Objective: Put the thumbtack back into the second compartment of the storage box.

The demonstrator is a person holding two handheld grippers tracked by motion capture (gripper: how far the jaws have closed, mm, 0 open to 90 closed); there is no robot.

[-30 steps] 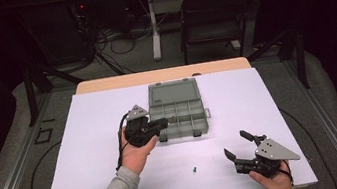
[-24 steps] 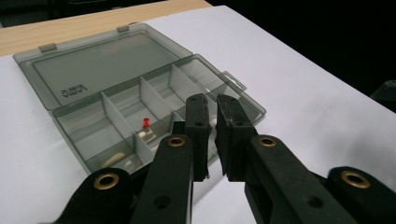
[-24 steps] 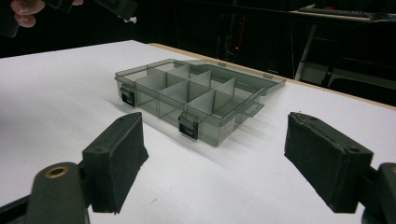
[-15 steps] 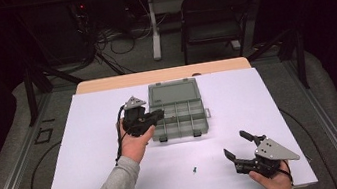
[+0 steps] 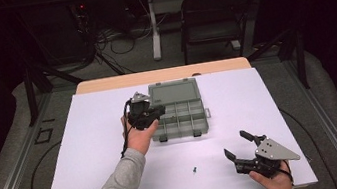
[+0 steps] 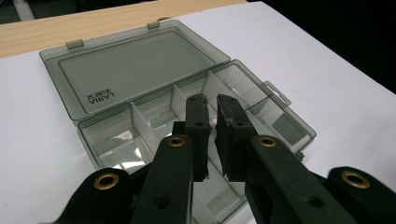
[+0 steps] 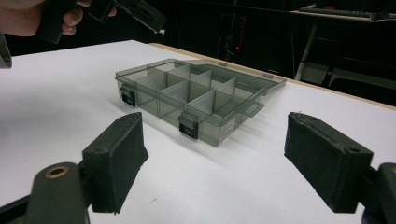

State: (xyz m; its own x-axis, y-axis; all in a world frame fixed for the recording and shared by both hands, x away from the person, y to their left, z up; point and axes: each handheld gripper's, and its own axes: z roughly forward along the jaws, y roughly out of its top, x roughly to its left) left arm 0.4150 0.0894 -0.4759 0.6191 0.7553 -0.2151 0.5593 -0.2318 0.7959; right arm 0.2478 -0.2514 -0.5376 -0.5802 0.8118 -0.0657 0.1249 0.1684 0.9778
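While my left claw [image 5: 160, 110] hangs over the near-left compartments of the open organiser box [image 5: 186, 116], pinched shut on a tiny pale bit [image 7: 161, 31], the drop lies straight below. My right claw [image 5: 236, 144] sits wide open and empty, well apart.

Grey translucent compartment box [image 5: 179, 115], lying flat on white desk [image 5: 89, 152], toward the far middle. Lid open, folded back flat beyond the tray, hinges on far edge, embossed lettering on its inside face. Tray split by dividers into several cells, no contents made out. Two dark latches [image 7: 188, 127] on near front wall, hanging loose. Small screw [image 5: 195, 169], dark, alone on desk, well apart from box, nearer the front edge.
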